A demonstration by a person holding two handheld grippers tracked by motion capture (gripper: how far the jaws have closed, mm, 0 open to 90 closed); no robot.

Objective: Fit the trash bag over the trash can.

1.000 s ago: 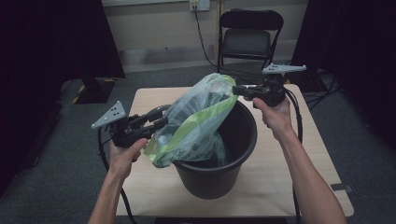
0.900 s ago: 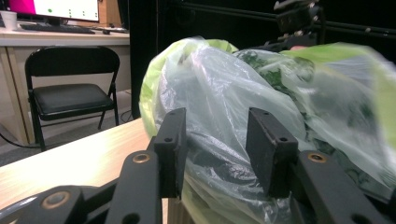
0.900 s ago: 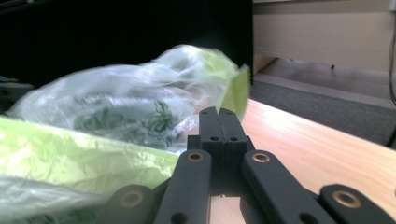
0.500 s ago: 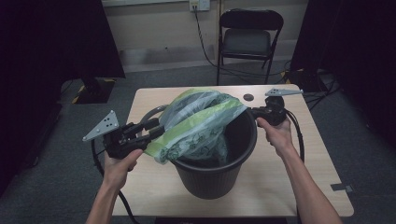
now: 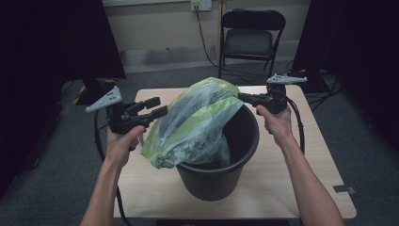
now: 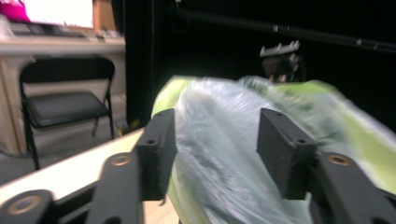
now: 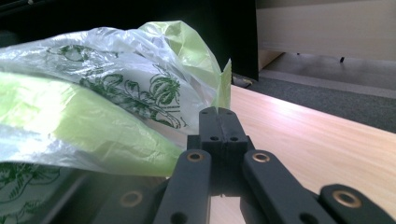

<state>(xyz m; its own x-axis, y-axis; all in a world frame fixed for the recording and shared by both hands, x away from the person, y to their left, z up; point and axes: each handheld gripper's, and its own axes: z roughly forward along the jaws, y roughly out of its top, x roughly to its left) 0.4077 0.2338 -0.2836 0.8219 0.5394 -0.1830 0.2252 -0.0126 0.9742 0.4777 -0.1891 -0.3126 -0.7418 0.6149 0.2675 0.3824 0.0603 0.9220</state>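
Right gripper [image 5: 244, 98] clamps the plastic bag [image 5: 197, 125] edge; left gripper [image 5: 157, 107], level beside it, has just opened, jaws apart

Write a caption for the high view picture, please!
Right gripper pinches a green plastic bag draped over a black bin; left gripper, jaws just opened, hangs beside it.

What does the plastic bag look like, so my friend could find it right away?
Look at the wooden table in the middle of the room and find the black bin standing on it. The plastic bag spills out over the bin's rim, towards the left. It is the only crinkly, see-through thing there, with lime green bands and dark green leafy drawings.
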